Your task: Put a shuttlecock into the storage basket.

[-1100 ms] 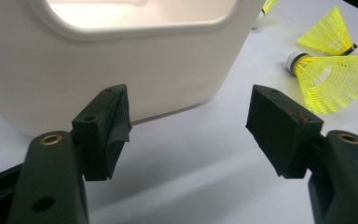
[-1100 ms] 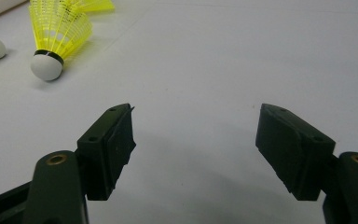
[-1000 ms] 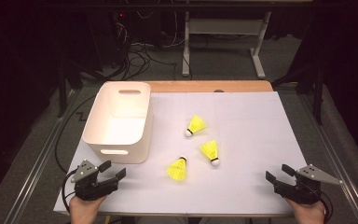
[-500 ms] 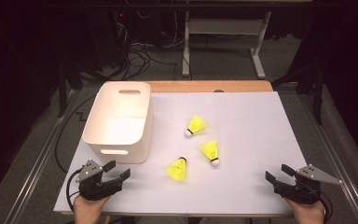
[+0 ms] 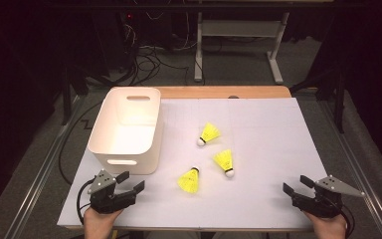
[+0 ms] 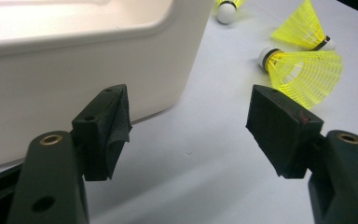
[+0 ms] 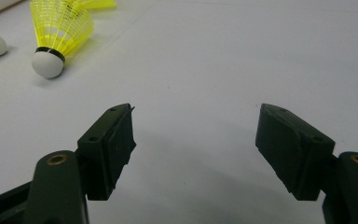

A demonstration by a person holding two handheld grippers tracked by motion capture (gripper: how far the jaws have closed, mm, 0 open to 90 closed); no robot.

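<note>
The wide-open left hand-held gripper (image 5: 129, 183) sits nearer the closest yellow feathered shuttlecock (image 5: 189, 179), probably cork end pointing away toward the counter's far edge.

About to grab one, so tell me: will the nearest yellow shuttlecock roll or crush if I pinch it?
The nearest shuttlecock lies on its side, so a nudge would probably swing it in an arc. Its thin mesh skirt looks flexible and likely very light; pinching near the cork seems safer.

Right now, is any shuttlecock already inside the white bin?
No, the white bin holds nothing, and all three yellow shuttlecocks lie on the white table sheet.
</note>
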